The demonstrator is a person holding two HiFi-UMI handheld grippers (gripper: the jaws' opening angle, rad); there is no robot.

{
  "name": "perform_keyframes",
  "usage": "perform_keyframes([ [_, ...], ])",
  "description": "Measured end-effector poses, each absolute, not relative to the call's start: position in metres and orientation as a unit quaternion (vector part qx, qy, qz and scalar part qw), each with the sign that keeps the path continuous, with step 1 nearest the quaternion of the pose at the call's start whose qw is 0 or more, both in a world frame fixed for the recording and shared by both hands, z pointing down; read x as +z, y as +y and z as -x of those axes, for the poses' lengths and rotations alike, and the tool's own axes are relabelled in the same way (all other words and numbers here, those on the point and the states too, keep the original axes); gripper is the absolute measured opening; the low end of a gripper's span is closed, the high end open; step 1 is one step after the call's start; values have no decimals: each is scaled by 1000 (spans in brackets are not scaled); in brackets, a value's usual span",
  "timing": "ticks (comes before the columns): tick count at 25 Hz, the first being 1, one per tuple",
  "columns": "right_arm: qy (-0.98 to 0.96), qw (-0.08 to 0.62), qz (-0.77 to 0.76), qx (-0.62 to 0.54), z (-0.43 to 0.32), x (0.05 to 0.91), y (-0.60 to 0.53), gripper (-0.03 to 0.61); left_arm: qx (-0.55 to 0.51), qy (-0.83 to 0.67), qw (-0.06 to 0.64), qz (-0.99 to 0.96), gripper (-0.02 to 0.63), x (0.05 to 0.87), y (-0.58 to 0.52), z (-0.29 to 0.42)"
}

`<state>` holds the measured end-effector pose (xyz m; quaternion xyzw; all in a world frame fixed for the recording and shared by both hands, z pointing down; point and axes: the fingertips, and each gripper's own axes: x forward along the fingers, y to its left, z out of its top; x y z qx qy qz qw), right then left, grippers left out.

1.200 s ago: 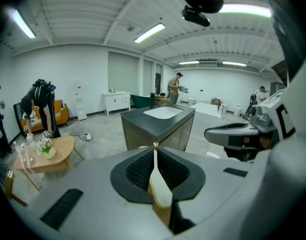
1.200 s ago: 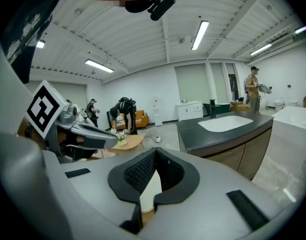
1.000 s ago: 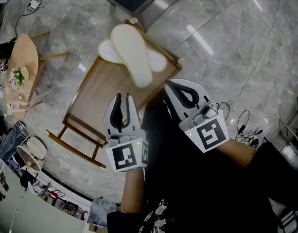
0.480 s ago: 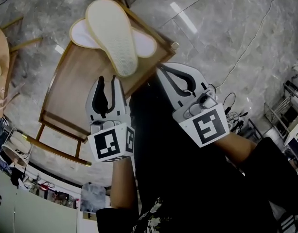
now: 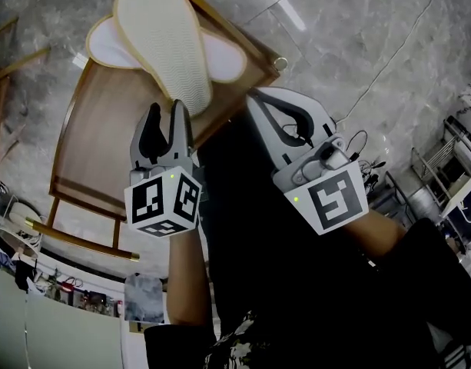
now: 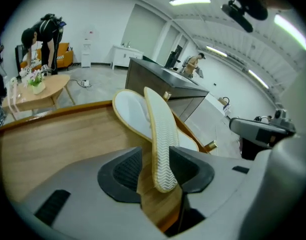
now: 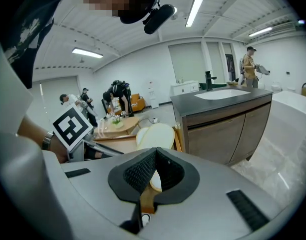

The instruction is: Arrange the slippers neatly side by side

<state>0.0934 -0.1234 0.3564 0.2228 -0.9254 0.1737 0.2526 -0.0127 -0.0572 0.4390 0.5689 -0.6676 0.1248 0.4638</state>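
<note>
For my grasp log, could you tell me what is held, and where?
Nothing is held: the left gripper's jaws have just been opening around the upper slipper's near end without pressing it; the right gripper is shut, empty.

You can read no word, number or brand anywhere here. Only black-and-white square code markers stand on the white cube (image 5: 164, 204) of your left gripper (image 5: 166, 112) and on the same white cube (image 5: 328, 203) of your right gripper (image 5: 258, 98).

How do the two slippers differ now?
The upper slipper is sole up, zigzag tread showing; the lower slipper shows its white face. The upper slipper lies crosswise on the lower slipper, which rests on the table. Only the upper slipper's end is between the jaws of the left gripper, which have just been opening. Both share tan edging.
</note>
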Motion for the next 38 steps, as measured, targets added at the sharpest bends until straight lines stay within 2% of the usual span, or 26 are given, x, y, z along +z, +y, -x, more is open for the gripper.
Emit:
perform_keyframes([
  [7, -924, 257, -218, 179, -89, 359, -123, -2, 114, -642, 505, -566, 187, 455, -60, 4],
  [8, -925, 258, -216, 179, -87, 360, -122, -2, 115, -640, 507, -566, 174, 456, -60, 4],
  [11, -924, 259, -213, 183, -85, 361, -120, -2, 115, -644, 507, -562, 85, 459, -62, 3],
  [18, -923, 265, -214, 180, -90, 362, -119, -2, 100, -641, 509, -566, 70, 457, -64, 2],
  [26, -926, 245, -229, 174, -86, 352, -125, -2, 97, -642, 474, -595, 29, 428, -70, -4],
  [38, -928, 230, -241, 168, -84, 340, -120, -2, 72, -626, 436, -642, 20, 383, -80, -17],
])
